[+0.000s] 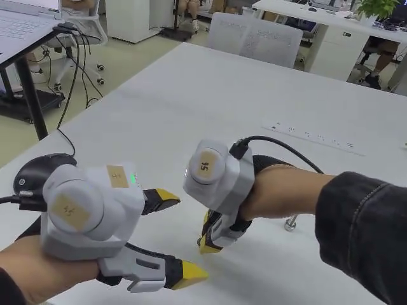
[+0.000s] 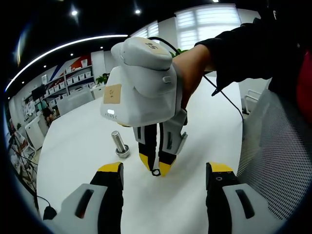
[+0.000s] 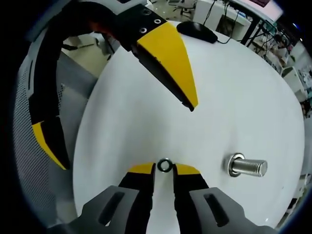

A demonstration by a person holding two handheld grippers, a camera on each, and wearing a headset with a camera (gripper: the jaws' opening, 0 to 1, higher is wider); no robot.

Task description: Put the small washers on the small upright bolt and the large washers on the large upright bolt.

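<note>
Looking down in the head view: my right gripper (image 1: 208, 244) points its tips at the white table (image 1: 210, 101), jaws drawn close; what they carry is too small to tell here. My left gripper (image 1: 179, 236) sits just beside it at lower left, jaws spread wide, nothing in them. A bit of bright metal, the bolt (image 1: 291, 223), peeks out beside my right wrist. A mouse (image 1: 32, 173) lies at the table's left edge, and a power strip (image 1: 315, 137) well beyond. Left gripper view: own jaws apart and empty; the right gripper is ahead, with a small washer (image 2: 156, 171) pinched at its very tips, low over the table. Cannot tell if it touches. The bolt stands upright near it, head down, thread up, apart from the washer. Right gripper view: my jaws are clamped on the washer's rim, its hole open toward the camera; the bolt is off to the right, not touching. One bolt in sight; cannot tell if it is the small or the large one, so I should match its size first. My judgement for the step: carry the washer over the bolt's top, line hole with thread, lower, then ease open. The grip looks shallow, and a knock could flick the washer away.
</note>
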